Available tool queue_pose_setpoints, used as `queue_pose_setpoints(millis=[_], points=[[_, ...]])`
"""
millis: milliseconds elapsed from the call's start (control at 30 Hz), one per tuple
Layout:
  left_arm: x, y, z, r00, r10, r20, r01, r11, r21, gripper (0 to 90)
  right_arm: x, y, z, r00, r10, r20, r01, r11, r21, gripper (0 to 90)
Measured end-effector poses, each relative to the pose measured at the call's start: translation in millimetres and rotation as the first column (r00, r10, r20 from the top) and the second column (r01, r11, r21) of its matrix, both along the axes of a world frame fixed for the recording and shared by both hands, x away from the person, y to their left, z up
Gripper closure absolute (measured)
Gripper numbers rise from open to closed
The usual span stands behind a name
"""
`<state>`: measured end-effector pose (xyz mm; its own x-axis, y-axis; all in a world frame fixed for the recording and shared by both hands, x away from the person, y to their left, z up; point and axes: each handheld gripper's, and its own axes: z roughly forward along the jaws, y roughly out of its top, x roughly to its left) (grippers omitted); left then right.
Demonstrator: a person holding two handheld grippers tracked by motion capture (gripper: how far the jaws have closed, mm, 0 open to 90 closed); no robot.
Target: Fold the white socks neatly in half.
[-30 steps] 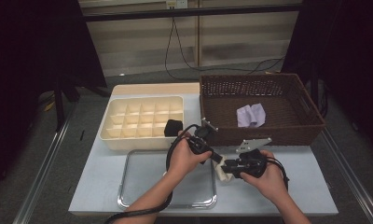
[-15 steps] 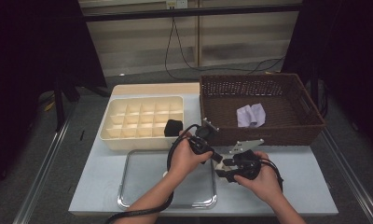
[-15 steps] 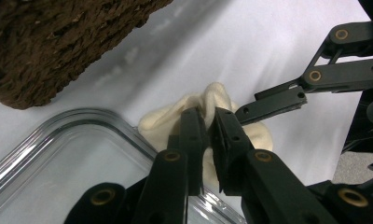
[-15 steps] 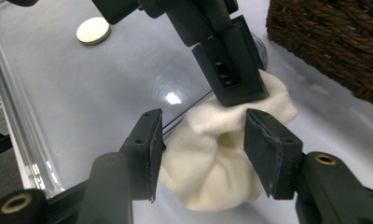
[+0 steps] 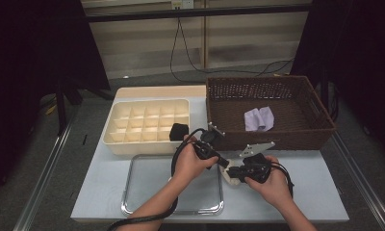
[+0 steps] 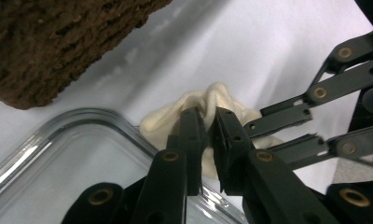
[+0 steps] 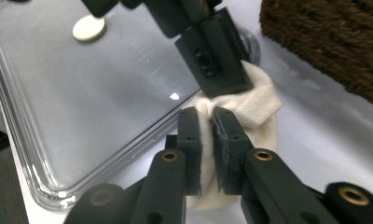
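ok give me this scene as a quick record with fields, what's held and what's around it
held item: cream knitted sock, lying on the white table by the tray's edge
left gripper: jaws shut on the sock
right gripper: jaws have just closed, pinching the sock
tray: clear plastic tray, beside the sock
basket: brown woven basket, with a pale lilac cloth inside
organiser: cream divided box, a black item in its near right cell

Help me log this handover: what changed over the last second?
The right gripper has just been closing its jaws and now pinches the cream sock beside the tray. The left gripper kept its grip on the sock. Basket, organiser and both hands stayed put.
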<state>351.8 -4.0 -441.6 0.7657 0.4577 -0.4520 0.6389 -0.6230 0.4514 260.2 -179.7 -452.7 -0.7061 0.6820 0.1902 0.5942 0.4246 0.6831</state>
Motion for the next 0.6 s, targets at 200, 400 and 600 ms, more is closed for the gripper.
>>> queue_pose_setpoints(millis=[200,400,600], points=[[1.5,0.7,-0.6,1.0000,-0.006,0.001,0.006,1.0000,-0.008,81.5,0.4,-3.3,-1.2,0.9997,-0.021,-0.012,0.022,1.000,0.015,83.5],[4.8,7.1,1.4,0.9999,-0.010,0.007,0.010,0.9995,-0.031,67.2,2.0,-7.9,-2.8,0.9995,-0.028,-0.014,0.028,1.000,0.015,84.0],[2.0,16.5,6.0,0.9990,0.022,0.038,-0.019,0.9974,-0.069,48.0,3.0,-14.5,-6.4,0.9982,-0.051,-0.032,0.052,0.998,0.028,84.1]])
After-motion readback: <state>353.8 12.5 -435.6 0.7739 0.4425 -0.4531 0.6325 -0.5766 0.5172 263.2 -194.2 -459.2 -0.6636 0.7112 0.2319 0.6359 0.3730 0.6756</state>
